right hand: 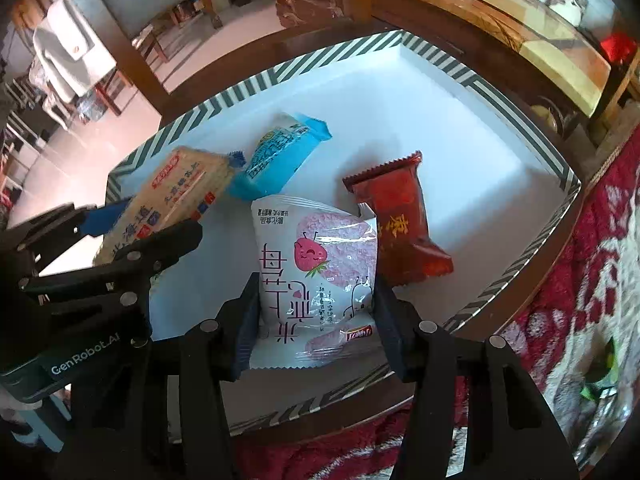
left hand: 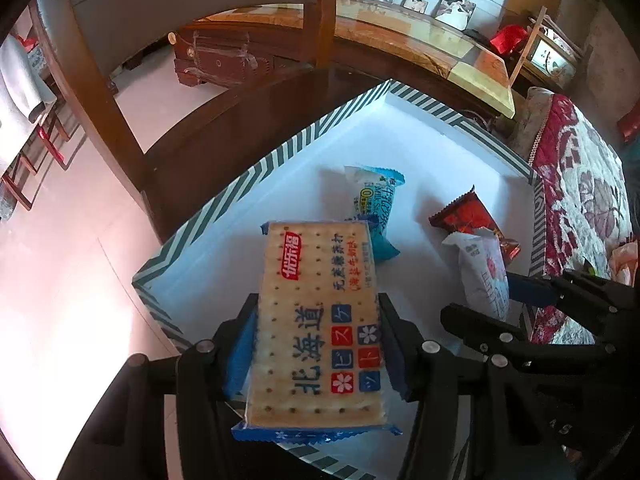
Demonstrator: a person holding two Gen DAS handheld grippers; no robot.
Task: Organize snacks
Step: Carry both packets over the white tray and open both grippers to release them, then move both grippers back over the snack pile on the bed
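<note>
Left gripper (left hand: 318, 332) clamps cracker pack (left hand: 316, 320); right gripper (right hand: 316, 312) clamps strawberry pouch (right hand: 316, 280), both over striped tray (left hand: 224, 196)

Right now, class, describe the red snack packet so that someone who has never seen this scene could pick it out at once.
Find the white tray with the striped rim. Four packets are over it; the red packet lies flat on the tray floor, beside the white strawberry packet. It is the only dark red wrapper, with gold characters and zigzag-cut ends, and no tongs hold it.
</note>
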